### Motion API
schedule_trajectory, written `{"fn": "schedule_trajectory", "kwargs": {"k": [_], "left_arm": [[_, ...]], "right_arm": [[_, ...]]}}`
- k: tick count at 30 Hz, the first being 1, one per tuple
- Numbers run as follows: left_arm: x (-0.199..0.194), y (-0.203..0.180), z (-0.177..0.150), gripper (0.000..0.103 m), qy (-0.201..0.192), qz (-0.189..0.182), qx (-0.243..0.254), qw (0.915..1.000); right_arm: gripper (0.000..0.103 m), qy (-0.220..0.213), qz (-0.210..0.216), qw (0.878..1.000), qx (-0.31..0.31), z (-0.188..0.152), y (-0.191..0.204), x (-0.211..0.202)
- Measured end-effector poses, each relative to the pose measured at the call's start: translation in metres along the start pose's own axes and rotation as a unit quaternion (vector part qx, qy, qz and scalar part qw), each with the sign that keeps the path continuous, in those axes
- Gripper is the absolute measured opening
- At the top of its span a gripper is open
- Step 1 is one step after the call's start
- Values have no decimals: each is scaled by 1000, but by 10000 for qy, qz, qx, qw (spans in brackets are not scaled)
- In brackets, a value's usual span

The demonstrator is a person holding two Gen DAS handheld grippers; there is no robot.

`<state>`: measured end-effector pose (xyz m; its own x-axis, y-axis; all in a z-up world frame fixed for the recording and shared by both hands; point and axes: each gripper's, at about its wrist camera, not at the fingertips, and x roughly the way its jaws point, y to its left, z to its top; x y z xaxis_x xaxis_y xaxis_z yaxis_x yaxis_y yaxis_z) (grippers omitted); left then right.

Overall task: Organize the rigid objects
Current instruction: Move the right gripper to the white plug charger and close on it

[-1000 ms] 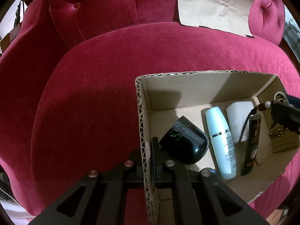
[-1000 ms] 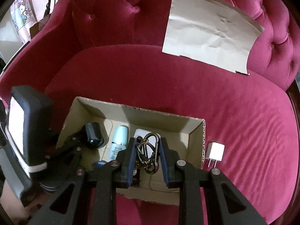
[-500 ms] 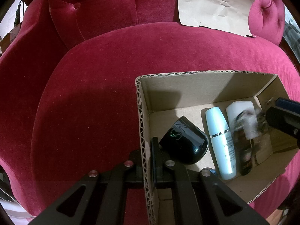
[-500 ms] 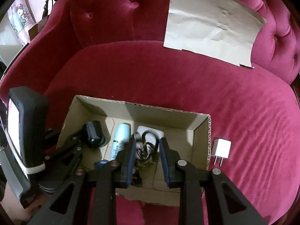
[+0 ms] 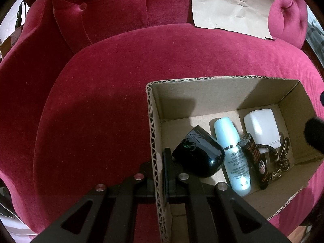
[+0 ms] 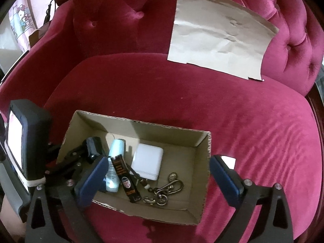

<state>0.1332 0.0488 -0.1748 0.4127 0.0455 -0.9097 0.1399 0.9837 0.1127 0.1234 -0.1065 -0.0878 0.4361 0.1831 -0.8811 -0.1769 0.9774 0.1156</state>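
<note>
Down on the floor of the cardboard box, at its near right, lies the keyring you have just let go: your right gripper has just been opening, its jaws now stand wide above the box with nothing pressed between them. Your left gripper is clamped shut on the box's left wall, steadying it. Judging by looks, the keyring is light, hard metal on a loose cord that will dangle and slide, so any regrasp should pinch the carabiner loop, not the cord.
</note>
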Motion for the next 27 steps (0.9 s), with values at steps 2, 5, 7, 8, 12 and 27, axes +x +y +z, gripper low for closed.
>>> {"fn": "schedule_trajectory", "kwargs": {"k": [2, 5, 7, 8, 12, 27], "left_arm": [[0, 0, 0, 5, 1, -1, 7, 10000], [0, 1, 0, 5, -6, -1, 11, 10000], [0, 1, 0, 5, -6, -3, 8, 10000], [1, 1, 0, 5, -5, -3, 4, 10000], [1, 1, 0, 5, -3, -1, 12, 10000], [0, 1, 0, 4, -5, -1, 21, 10000]], "right_arm": [[102, -56, -25, 10000, -2, 1, -7, -4], [102, -103, -130, 9999, -20, 1, -16, -7], [102, -126, -189, 9997, -2, 2, -25, -10], [102, -150, -231, 9996, 22, 3, -29, -12], [102, -174, -287, 9994, 105, 7, -47, -16], [102, -150, -434, 9987, 241, 4, -98, -14]]}}
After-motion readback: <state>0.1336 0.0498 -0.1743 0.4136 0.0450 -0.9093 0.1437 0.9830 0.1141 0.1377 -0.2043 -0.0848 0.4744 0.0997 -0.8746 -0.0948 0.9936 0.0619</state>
